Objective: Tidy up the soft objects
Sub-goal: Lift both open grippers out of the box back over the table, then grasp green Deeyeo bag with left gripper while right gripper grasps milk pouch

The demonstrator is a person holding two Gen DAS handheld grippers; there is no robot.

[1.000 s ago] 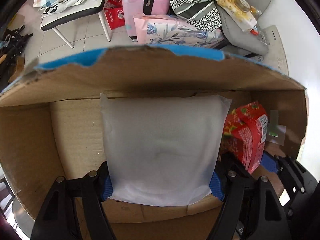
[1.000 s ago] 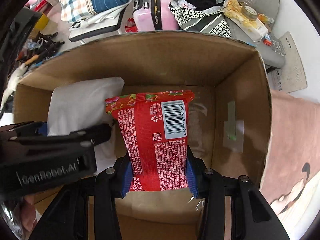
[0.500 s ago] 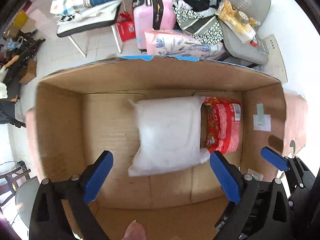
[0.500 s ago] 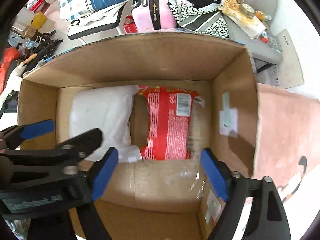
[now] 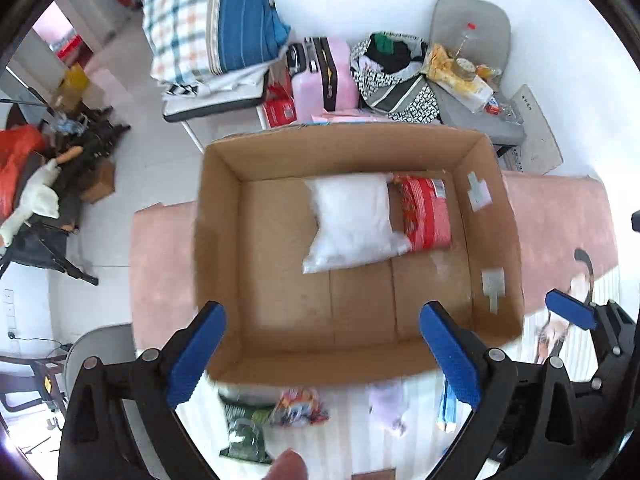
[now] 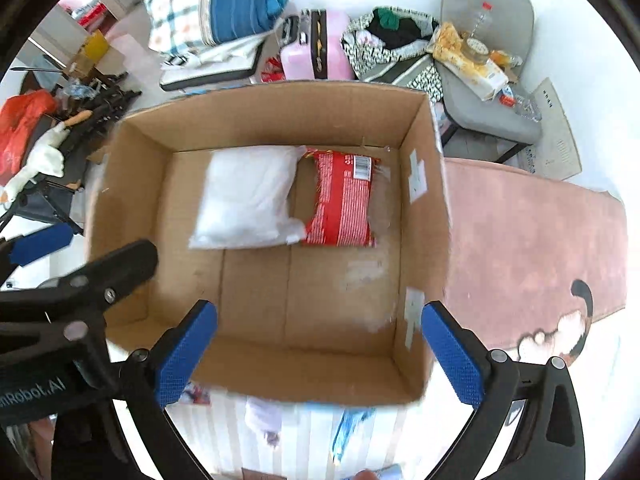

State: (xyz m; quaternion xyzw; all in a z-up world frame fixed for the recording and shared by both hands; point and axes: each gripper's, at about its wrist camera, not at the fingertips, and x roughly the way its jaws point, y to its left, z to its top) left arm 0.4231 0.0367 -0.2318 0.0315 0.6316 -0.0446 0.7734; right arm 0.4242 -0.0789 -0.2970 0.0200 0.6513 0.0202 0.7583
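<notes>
An open cardboard box (image 5: 224, 208) (image 6: 424, 208) holds a white soft pack (image 5: 352, 220) (image 6: 250, 204) and a red snack pack (image 5: 426, 216) (image 6: 342, 200) side by side at its far end. My left gripper (image 5: 324, 356) is open and empty, raised above the box's near edge. My right gripper (image 6: 320, 354) is open and empty, also above the near edge. Below the box lie a green packet (image 5: 244, 432), a colourful packet (image 5: 298, 406), a pale soft item (image 5: 388, 404) (image 6: 260, 416) and a blue packet (image 5: 448, 408) (image 6: 352, 428).
The box stands on a pink mat (image 5: 160, 264) (image 6: 532, 248) over a striped white surface (image 6: 304, 440). Behind are a pink suitcase (image 5: 324, 76), a grey chair with clutter (image 5: 472, 64), folded bedding (image 5: 212, 20) and tools on the floor (image 5: 80, 148).
Both grippers let go of their packs inside the box, opened wide, and pulled back and up out of the box. The white and red packs now lie on the box floor.
</notes>
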